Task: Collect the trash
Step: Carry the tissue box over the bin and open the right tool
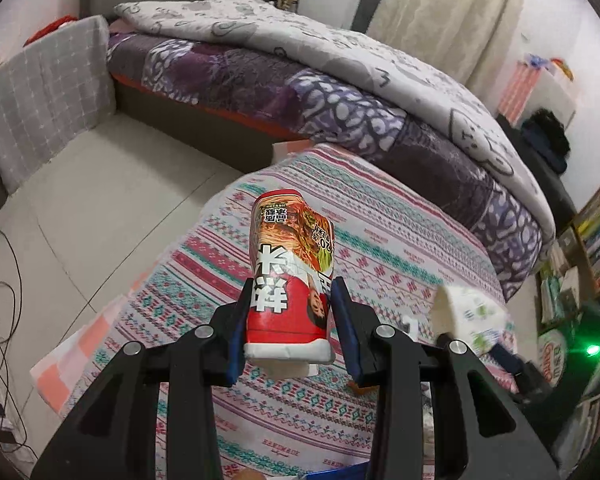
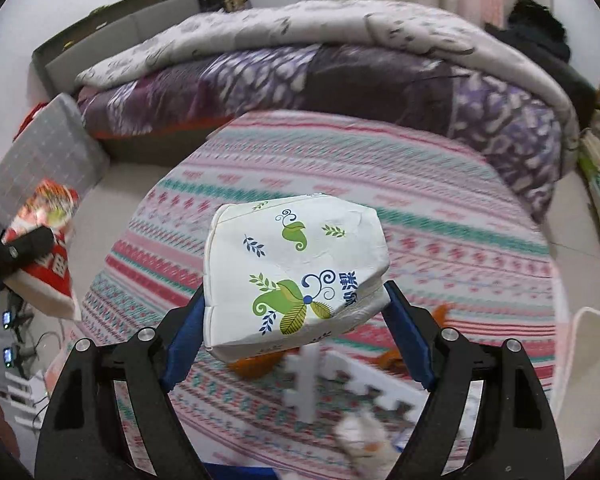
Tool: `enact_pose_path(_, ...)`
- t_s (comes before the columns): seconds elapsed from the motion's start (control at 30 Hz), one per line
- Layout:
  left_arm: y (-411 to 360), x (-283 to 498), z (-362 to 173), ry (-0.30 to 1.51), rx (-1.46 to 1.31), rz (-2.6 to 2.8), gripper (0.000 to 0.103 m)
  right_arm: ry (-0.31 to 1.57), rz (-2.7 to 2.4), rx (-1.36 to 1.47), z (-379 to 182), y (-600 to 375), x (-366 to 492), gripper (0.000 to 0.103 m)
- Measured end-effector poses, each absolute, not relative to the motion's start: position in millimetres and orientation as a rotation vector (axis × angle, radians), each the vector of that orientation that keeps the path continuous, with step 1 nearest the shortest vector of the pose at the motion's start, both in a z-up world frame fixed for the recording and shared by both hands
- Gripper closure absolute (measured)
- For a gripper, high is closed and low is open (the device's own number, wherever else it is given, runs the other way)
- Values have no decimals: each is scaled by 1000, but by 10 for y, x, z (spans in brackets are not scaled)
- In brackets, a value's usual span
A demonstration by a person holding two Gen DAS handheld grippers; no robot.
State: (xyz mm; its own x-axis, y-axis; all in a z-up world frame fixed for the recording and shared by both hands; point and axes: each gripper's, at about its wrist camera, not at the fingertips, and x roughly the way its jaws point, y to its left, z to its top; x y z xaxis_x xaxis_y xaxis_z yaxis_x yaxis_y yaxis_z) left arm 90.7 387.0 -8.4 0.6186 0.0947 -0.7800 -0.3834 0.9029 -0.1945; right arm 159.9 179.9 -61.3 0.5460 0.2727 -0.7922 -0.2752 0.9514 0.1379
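Left wrist view: my left claw is clenched on a crushed noodle cup, its long axis running straight ahead, above the striped cloth; the bed lies beyond.

Right wrist view: my right claw grasps a tissue pack, broadside between the pads, above orange scraps.

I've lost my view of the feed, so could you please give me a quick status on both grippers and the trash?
Left gripper shut on noodle cup. Right gripper shut on tissue pack. Both held above patterned table cloth; nothing blocking.
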Motion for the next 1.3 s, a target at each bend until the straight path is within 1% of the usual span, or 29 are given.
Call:
enact_pose_path(0.2, 3551, 961, -113, 843, -312, 272, 65, 878, 248, 24, -480, 1353, 1589, 24)
enact_pose_path(0.73, 2815, 985, -83, 739, -239, 223, 65, 789, 101, 90, -285, 352, 1409, 23)
enact_pose_path(1.1, 2317, 991, -117, 725, -171, 186, 65, 775, 37, 161, -313, -243, 1283, 23)
enact_pose_path(1.3, 1995, 986, -150, 709, -106, 151, 65, 715, -17, 155, -187, -537, 1205, 23)
